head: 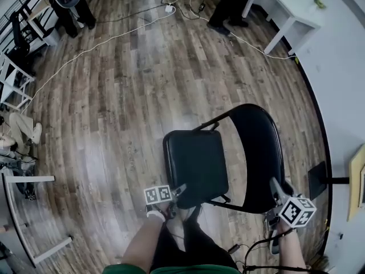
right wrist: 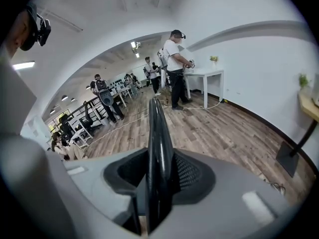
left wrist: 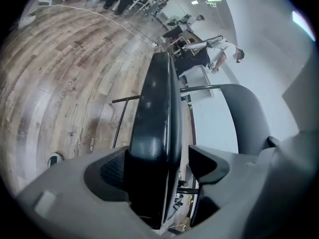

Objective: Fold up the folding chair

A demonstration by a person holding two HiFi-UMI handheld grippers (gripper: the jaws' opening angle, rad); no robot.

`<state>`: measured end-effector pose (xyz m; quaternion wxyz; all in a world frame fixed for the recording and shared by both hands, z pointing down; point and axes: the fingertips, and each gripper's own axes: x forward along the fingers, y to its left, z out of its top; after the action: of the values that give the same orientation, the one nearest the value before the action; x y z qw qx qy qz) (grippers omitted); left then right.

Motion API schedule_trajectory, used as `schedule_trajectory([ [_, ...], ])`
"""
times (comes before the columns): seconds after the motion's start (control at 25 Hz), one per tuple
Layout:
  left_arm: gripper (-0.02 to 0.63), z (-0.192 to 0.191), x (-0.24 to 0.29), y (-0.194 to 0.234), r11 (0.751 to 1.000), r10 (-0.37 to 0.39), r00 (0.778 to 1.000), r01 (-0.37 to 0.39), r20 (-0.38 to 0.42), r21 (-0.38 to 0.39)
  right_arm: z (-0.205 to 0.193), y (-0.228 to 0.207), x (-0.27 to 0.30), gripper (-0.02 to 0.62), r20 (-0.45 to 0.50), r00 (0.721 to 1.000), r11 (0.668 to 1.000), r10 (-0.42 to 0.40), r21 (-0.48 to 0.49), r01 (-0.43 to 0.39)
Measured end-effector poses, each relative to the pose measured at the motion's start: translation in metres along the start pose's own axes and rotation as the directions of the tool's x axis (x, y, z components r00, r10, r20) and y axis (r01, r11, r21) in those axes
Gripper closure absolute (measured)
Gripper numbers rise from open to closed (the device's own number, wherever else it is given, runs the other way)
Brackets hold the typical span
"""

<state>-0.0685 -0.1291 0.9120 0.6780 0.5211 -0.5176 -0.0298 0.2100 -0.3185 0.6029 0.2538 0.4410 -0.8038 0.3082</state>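
Observation:
A black folding chair stands on the wood floor, with its padded seat [head: 194,161] tilted and its curved backrest [head: 262,153] to the right of the seat. My left gripper [head: 178,194] holds the seat's front edge. In the left gripper view the seat [left wrist: 154,118] runs edge-on between the jaws, and my left gripper [left wrist: 157,158] is shut on it, with the backrest [left wrist: 246,113] off to the right. My right gripper [head: 276,186] grips the backrest's near edge. In the right gripper view the backrest [right wrist: 157,133] stands edge-on, and my right gripper [right wrist: 158,176] is shut on it with both pads against it.
A white table [head: 291,16] stands at the far right by the wall. A white cable [head: 114,39] snakes across the floor. People stand at the far end [head: 228,4]. White frames [head: 11,84] line the left side, and a dark stand base [head: 319,178] sits to the right of the chair.

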Motion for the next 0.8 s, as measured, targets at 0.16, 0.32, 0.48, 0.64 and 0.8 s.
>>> schedule_trajectory([
  [0.16,0.222,-0.008,0.002,-0.052,1.0,0.005,1.0,-0.004,0.028,-0.02,0.012,-0.016,-0.014,0.451,0.006,0.999,0.999,0.034,0.019,-0.034],
  [0.32,0.222,-0.018,0.005,-0.097,1.0,0.001,0.999,-0.001,0.047,-0.001,0.018,-0.016,-0.03,0.452,0.027,0.997,0.997,0.067,0.032,-0.068],
  [0.48,0.222,-0.024,0.011,-0.144,1.0,-0.002,0.998,0.002,0.067,0.002,0.03,-0.012,-0.044,0.454,0.055,0.995,0.995,0.088,0.034,-0.09],
  [0.64,0.221,-0.035,0.016,-0.189,1.0,-0.026,0.996,0.026,0.08,0.002,0.036,-0.003,-0.058,0.459,0.071,0.991,0.993,0.114,0.026,-0.116],
  [0.8,0.221,-0.041,0.022,-0.219,0.999,-0.037,0.994,0.037,0.103,0.002,0.038,0.006,-0.068,0.46,0.085,0.989,0.993,0.119,0.011,-0.121],
])
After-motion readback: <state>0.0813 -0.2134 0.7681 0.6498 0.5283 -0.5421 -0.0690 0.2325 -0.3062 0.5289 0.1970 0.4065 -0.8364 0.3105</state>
